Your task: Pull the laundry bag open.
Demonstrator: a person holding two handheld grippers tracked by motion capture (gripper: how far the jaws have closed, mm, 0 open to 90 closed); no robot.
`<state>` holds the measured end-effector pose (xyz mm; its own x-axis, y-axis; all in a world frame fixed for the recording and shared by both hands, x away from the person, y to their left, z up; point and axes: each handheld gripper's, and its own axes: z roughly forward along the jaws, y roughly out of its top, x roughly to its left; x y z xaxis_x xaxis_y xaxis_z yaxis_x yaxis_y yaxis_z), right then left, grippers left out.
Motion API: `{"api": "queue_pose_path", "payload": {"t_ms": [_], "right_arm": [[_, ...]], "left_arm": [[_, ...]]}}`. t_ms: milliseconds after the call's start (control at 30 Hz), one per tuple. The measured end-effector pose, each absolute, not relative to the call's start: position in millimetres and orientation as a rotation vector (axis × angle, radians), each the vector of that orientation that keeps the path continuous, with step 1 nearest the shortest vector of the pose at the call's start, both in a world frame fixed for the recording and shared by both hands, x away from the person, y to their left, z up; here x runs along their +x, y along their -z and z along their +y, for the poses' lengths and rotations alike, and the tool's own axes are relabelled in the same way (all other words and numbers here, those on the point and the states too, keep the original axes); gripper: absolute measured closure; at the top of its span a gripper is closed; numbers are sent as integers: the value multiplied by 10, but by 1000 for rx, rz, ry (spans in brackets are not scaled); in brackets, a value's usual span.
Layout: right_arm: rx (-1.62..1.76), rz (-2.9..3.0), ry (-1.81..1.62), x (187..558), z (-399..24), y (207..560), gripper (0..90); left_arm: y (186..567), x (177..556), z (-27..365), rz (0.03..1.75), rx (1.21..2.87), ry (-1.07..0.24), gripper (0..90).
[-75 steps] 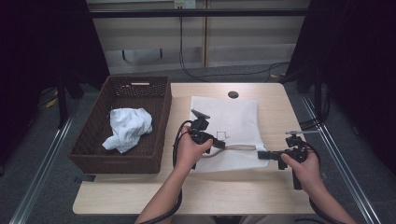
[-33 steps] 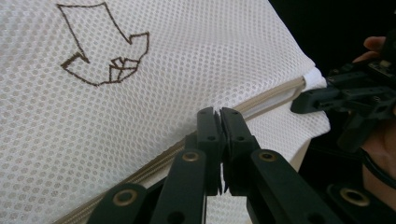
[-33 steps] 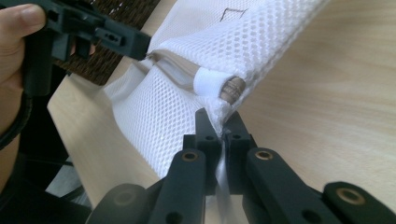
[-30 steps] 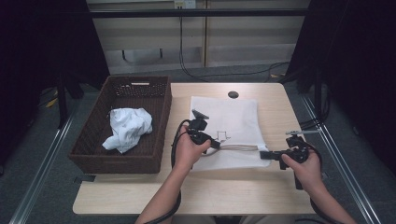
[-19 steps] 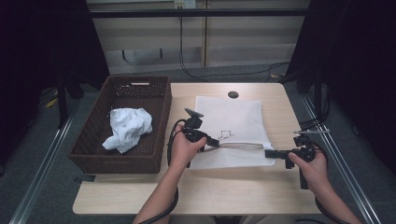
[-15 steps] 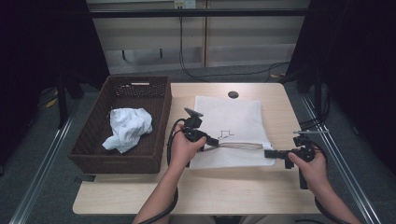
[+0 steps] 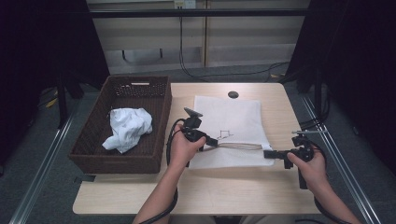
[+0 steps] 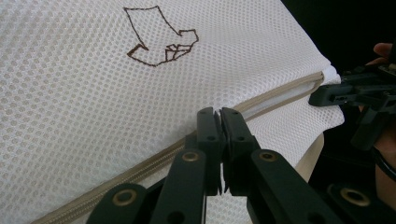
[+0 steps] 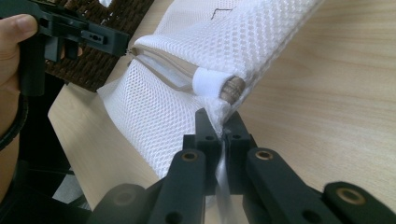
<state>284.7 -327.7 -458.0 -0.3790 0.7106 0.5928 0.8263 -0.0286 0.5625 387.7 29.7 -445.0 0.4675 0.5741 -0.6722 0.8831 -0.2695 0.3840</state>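
A white mesh bag (image 7: 229, 116) lies flat on the wooden table (image 7: 233, 191), with a brown stitched mark (image 8: 163, 42) on its top. A beige zipper (image 7: 243, 145) runs along its near edge. My left gripper (image 7: 215, 142) is shut at the zipper's left end; in the left gripper view its jaws (image 8: 220, 114) pinch the zipper line (image 8: 140, 165). My right gripper (image 7: 267, 153) is shut on the bag's near right corner, and in the right gripper view (image 9: 222, 122) mesh is clamped between the pads. There the zipper gapes a little (image 9: 159, 65).
A dark wicker basket (image 7: 116, 157) stands left of the bag with a crumpled white cloth (image 7: 128, 128) inside. A round cable hole (image 7: 233, 94) sits behind the bag. Bare tabletop lies to the right and in front, near the table's edges.
The two hands have drawn slightly apart, and the bag's zipper edge is stretched tighter between them. Both grippers stay shut on the bag.
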Motion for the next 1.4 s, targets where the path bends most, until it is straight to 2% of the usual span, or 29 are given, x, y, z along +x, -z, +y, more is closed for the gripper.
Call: {"api": "queue_pose_path", "payload": {"t_ms": [600, 800, 900, 1400], "right_arm": [[-1676, -2112, 1364, 2859, -3274, 4583, 879], [-1652, -2117, 1361, 2849, -3233, 4568, 879], [-1660, -2123, 1362, 2849, -3240, 4560, 879], [-1660, -2114, 1362, 2855, -3260, 4566, 879]], "left_arm": [[4468, 3890, 306, 1207, 1972, 531, 875], [4484, 3916, 336, 1244, 1964, 495, 875], [4485, 3927, 369, 1231, 1948, 530, 876], [4475, 3924, 369, 1223, 1949, 528, 876]]}}
